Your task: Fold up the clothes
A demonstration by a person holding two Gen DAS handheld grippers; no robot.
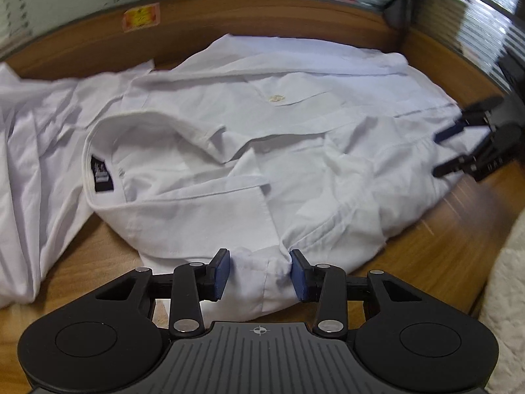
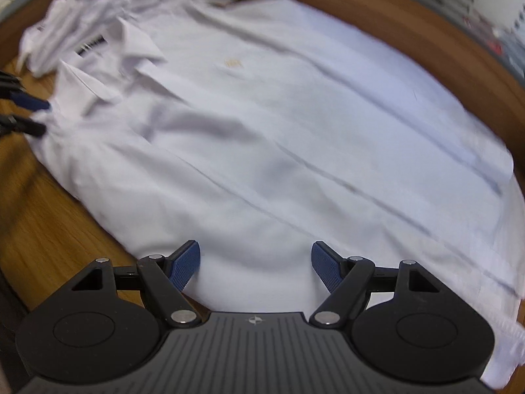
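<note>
Lying across a brown wooden table (image 1: 426, 262), a white button-up shirt (image 1: 262, 131) fills most of both views, collar toward nine o'clock in the left wrist view, with a dark neck label (image 1: 101, 174) inside it. The left gripper (image 1: 259, 272) has its blue pads set narrowly on either side of a bunched fold at the shirt's near edge, touching the cloth. The right gripper (image 2: 256, 266) stands wide apart over flat shirt fabric, holding nothing. No containers appear. An orange sticker (image 1: 141, 16) sits on the table at eleven o'clock. Blurred slatted blinds (image 1: 475, 16) line the room behind.
</note>
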